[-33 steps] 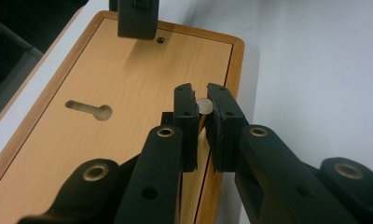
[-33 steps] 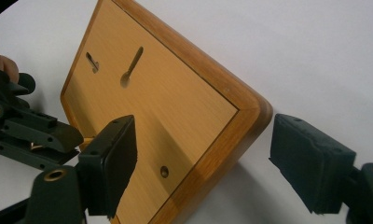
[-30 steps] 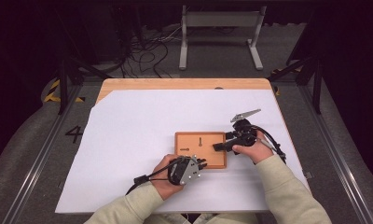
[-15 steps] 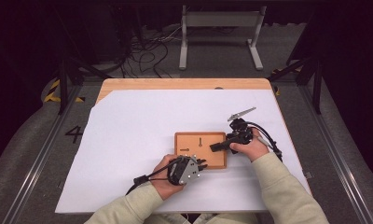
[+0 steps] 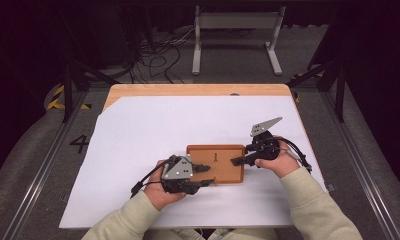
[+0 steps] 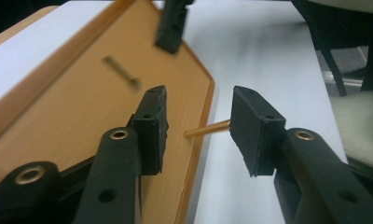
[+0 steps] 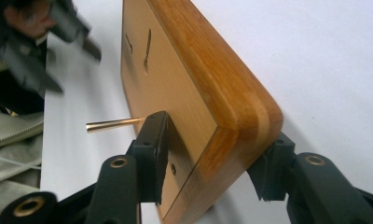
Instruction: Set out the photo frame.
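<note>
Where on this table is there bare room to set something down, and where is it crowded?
The white sheet lies bare from its far edge down to the wooden tray, and along its whole left side. A narrower bare strip runs right of the right gripper. It is crowded near the front middle, where the left gripper, both hands and the tray meet.

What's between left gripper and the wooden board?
A brass pin at the wooden board's edge, between the left gripper's jaws, which have just been opening; left gripper view.
</note>
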A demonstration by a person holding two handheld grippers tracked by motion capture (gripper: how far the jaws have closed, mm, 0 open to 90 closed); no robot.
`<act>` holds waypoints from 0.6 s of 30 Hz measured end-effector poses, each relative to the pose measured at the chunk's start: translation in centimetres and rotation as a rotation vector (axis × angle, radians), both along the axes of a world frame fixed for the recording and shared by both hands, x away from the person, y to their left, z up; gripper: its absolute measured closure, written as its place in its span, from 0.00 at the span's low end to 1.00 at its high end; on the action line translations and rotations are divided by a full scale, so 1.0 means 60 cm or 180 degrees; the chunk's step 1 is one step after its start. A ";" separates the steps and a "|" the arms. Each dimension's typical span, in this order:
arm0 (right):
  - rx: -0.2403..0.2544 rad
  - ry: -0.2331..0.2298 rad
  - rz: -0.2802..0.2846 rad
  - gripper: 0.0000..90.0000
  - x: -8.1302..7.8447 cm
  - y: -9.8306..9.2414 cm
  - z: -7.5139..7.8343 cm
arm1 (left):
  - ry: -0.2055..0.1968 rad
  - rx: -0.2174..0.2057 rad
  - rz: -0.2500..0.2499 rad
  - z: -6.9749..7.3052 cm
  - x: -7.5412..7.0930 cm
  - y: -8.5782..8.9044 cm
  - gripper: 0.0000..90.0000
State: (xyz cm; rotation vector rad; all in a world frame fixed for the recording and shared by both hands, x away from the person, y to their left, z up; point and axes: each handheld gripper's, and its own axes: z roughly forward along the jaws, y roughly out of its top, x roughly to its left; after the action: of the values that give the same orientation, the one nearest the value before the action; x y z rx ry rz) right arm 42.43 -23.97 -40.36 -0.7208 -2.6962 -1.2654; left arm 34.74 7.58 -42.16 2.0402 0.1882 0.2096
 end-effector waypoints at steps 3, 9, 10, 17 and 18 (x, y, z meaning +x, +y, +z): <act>-0.0048 -0.0131 0.0076 0.62 -0.011 0.000 0.007 | 0.0090 -0.0107 0.0029 0.002 0.004 0.028 0.61; -0.0162 -0.0425 0.0223 0.64 -0.035 0.001 0.015 | 0.0200 -0.0254 0.0081 0.001 0.005 0.081 0.59; -0.0180 -0.0466 0.0242 0.64 -0.038 0.002 0.016 | 0.0206 -0.0278 0.0109 0.002 0.005 0.088 0.59; -0.0319 -0.0745 0.0371 0.68 -0.070 0.004 0.025 | 0.0287 -0.0458 0.0344 0.004 0.023 0.124 0.56; -0.0344 -0.0796 0.0397 0.68 -0.074 0.005 0.026 | 0.0299 -0.0484 0.0367 0.004 0.025 0.128 0.55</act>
State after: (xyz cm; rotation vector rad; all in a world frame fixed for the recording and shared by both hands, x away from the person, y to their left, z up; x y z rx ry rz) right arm 37.98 -23.70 -38.81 -0.4194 -2.9733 -1.2648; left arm 36.23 15.26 -41.90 1.8907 0.3702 0.1659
